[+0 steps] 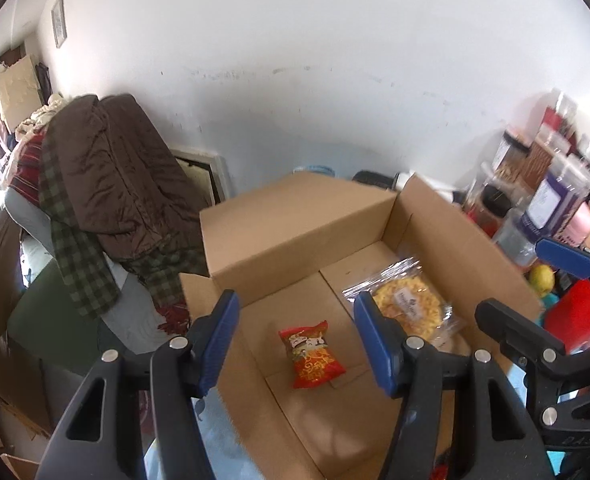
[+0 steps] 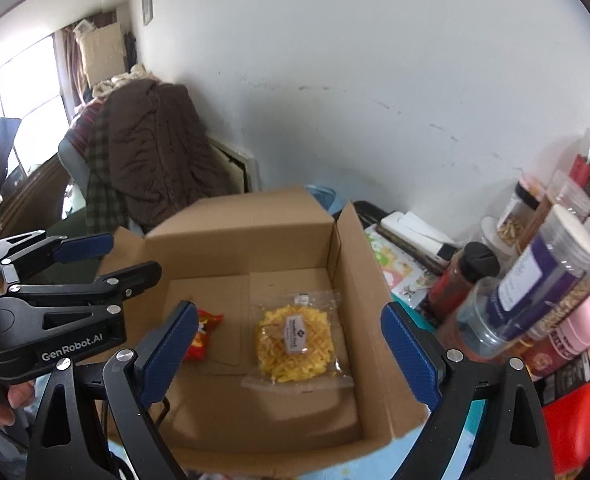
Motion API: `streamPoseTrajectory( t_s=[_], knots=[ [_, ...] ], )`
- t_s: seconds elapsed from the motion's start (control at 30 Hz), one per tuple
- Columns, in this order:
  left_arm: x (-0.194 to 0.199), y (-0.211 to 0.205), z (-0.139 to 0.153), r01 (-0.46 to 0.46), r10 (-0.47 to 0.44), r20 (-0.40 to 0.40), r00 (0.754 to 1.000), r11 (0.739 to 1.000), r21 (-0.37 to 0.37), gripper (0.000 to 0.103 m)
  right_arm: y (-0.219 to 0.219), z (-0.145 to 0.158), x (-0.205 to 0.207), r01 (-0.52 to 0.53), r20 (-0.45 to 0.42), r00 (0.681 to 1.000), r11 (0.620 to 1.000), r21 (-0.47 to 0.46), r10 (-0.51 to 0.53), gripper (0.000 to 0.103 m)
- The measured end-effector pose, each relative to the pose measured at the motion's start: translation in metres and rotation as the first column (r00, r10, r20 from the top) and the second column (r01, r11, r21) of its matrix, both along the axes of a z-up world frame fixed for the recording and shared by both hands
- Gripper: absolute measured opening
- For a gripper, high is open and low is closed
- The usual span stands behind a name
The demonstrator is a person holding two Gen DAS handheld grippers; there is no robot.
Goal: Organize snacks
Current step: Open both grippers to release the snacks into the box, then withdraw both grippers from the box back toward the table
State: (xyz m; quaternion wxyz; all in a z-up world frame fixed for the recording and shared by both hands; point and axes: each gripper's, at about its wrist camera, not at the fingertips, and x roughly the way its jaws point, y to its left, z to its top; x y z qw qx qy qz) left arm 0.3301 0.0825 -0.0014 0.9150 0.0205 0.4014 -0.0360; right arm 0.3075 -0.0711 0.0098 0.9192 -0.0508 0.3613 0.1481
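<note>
An open cardboard box [image 1: 295, 224] [image 2: 247, 236] holds two snacks on its floor. A small red snack packet [image 1: 312, 354] [image 2: 201, 334] lies at the left. A clear bag of yellow snacks [image 1: 409, 310] [image 2: 295, 340] lies at the right. My left gripper [image 1: 295, 340] hovers open above the red packet, nothing between its blue pads. My right gripper [image 2: 289, 354] hangs open and wide above the yellow bag, empty. The left gripper [image 2: 107, 262] also shows at the left of the right wrist view, and the right gripper [image 1: 535, 284] at the right of the left wrist view.
Jars and bottles [image 2: 543, 288] crowd the right side beside the box, with a red container [image 2: 575, 420] [image 1: 575, 316] near the front. A chair piled with a brown jacket [image 1: 111, 184] [image 2: 155, 152] stands left of the box. A white wall is behind.
</note>
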Motion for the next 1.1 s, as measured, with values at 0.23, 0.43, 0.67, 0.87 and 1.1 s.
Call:
streamPoseTrajectory(
  t_s=[0.23, 0.43, 0.67, 0.87, 1.1],
  knots=[
    [-0.038, 0.005, 0.037, 0.025, -0.022, 0.077, 0.997, 0.999, -0.046, 0.059, -0.003, 0.033, -0.040, 0.012, 0.069, 0.998, 1.000, 0.021, -0.013, 0.094],
    [-0.075, 0.008, 0.063, 0.036, -0.029, 0.140, 0.990, 0.998, -0.049, 0.059, -0.006, 0.058, -0.077, 0.034, 0.128, 0.991, 0.999, 0.026, -0.037, 0.095],
    [-0.123, 0.007, 0.086, 0.056, -0.045, 0.202, 0.978, 0.997, -0.046, 0.059, -0.008, 0.077, -0.127, 0.057, 0.194, 0.979, 0.998, 0.020, -0.060, 0.095],
    [-0.164, 0.003, 0.094, 0.092, -0.077, 0.238, 0.968, 0.994, -0.052, 0.062, -0.014, 0.085, -0.169, 0.069, 0.233, 0.970, 0.997, 0.018, -0.072, 0.099],
    [-0.204, -0.002, 0.091, 0.126, -0.104, 0.271, 0.957, 0.990, -0.067, 0.082, -0.028, 0.083, -0.213, 0.110, 0.246, 0.963, 0.994, 0.022, -0.112, 0.101]
  ],
)
